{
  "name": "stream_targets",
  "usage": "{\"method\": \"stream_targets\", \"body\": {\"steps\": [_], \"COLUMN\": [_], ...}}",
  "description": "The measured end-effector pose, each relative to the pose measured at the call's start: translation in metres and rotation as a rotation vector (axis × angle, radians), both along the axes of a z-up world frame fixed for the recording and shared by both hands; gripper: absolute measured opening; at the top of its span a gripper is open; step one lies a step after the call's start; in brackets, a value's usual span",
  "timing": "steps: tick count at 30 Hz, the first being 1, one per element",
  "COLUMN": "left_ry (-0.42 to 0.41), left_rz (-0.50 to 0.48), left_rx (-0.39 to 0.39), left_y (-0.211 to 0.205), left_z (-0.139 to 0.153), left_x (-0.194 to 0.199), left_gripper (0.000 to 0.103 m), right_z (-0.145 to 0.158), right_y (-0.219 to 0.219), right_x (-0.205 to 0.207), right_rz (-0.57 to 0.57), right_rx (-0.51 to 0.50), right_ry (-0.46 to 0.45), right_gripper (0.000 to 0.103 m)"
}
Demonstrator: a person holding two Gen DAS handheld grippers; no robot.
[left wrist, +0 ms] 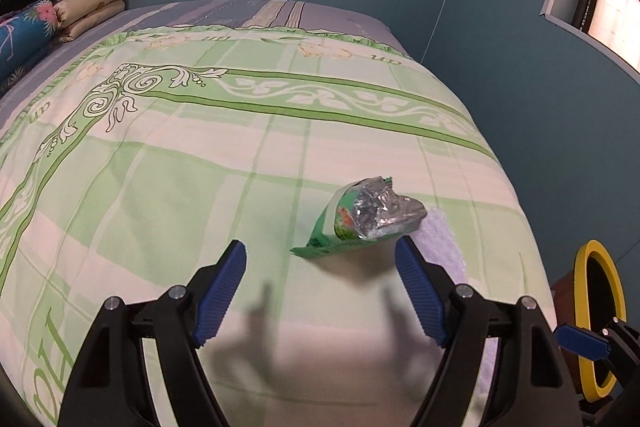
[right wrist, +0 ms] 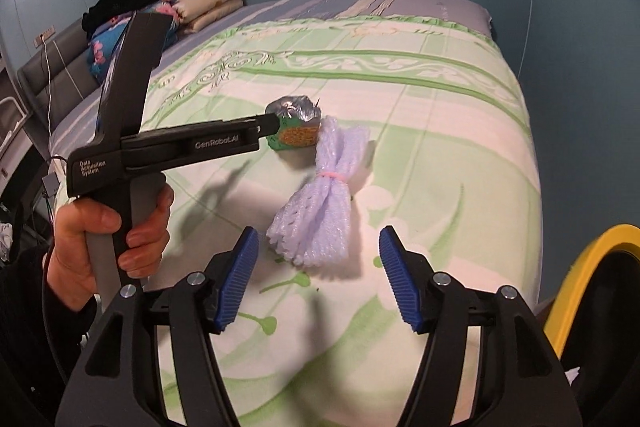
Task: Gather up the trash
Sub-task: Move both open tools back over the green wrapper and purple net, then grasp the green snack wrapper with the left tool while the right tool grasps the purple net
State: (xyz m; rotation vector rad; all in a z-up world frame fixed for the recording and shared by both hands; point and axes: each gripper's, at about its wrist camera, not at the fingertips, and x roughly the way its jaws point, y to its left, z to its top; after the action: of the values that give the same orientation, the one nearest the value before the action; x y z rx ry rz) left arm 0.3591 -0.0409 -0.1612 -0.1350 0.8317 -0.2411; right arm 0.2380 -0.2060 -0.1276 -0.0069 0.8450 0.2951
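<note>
Green and silver, the crumpled snack wrapper point(left wrist: 362, 215) lies on the bed point(left wrist: 200, 187) just ahead of the left gripper point(left wrist: 320, 251), whose jaws stand wide apart and empty. The foam netting bundle point(right wrist: 320, 195) lies between and just ahead of the right gripper point(right wrist: 316, 239) jaws, also spread, touching nothing.
</note>
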Motion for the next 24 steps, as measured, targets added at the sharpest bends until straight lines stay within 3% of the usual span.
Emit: {"method": "stream_targets", "body": {"steps": [11, 16, 21, 24], "left_ry": [0.033, 0.063, 0.103, 0.111], "left_rz": [-0.032, -0.003, 0.042, 0.063], "left_rx": [0.024, -0.022, -0.066, -0.103], "left_y": [-0.001, 0.007, 0.015, 0.021], "left_z": [-0.018, -0.024, -0.037, -0.039], "left_x": [0.03, 0.056, 0.078, 0.084], "left_gripper": [0.073, 0.072, 0.06, 0.06], "right_z": [-0.029, -0.038, -0.042, -0.043], "right_y": [0.013, 0.012, 0.014, 0.014], "right_x": [0.041, 0.057, 0.073, 0.085], "right_rz": [0.009, 0.001, -0.001, -0.001], "right_rx": [-0.021, -0.012, -0.012, 0.003], "right_ry": [0.077, 0.102, 0.106, 0.123], "right_gripper": [0.06, 0.058, 0.052, 0.057]}}
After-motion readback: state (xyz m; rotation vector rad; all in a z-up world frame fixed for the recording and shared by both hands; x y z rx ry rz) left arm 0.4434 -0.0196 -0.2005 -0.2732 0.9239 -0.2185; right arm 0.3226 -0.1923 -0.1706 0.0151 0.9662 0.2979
